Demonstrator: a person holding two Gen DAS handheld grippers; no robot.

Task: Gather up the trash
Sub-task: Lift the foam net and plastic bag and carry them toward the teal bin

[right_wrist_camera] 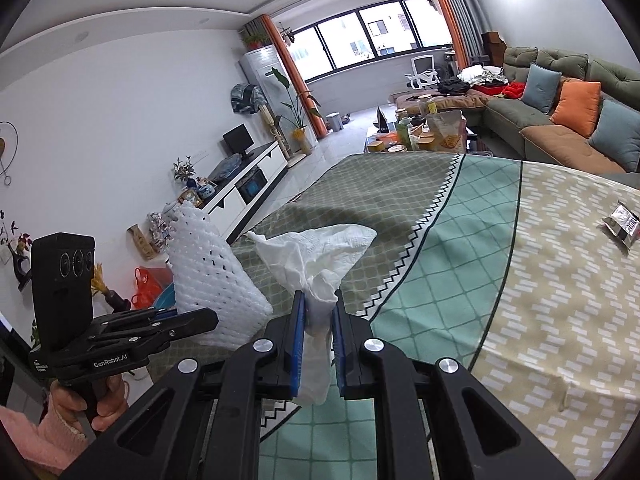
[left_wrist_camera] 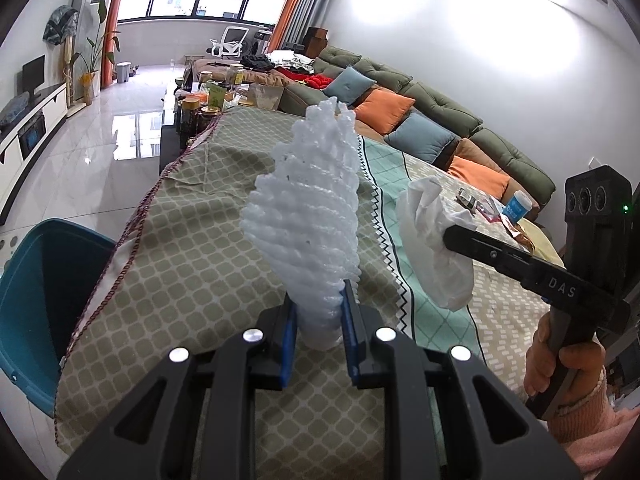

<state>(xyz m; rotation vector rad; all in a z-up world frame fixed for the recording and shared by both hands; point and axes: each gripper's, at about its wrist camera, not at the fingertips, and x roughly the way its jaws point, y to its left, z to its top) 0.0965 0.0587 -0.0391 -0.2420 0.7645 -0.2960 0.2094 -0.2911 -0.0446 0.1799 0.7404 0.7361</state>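
My left gripper is shut on a white foam net sleeve, which stands up above the cloth-covered table. The sleeve also shows in the right wrist view. My right gripper is shut on a crumpled white tissue, held above the table. In the left wrist view the tissue hangs from the right gripper at the right. A blue bin stands on the floor at the table's left edge.
On the table's far right lie a silver wrapper, a small blue-white tub and other wrappers. Jars and bottles crowd a low table beyond. A green sofa runs along the right. A red bag lies on the floor.
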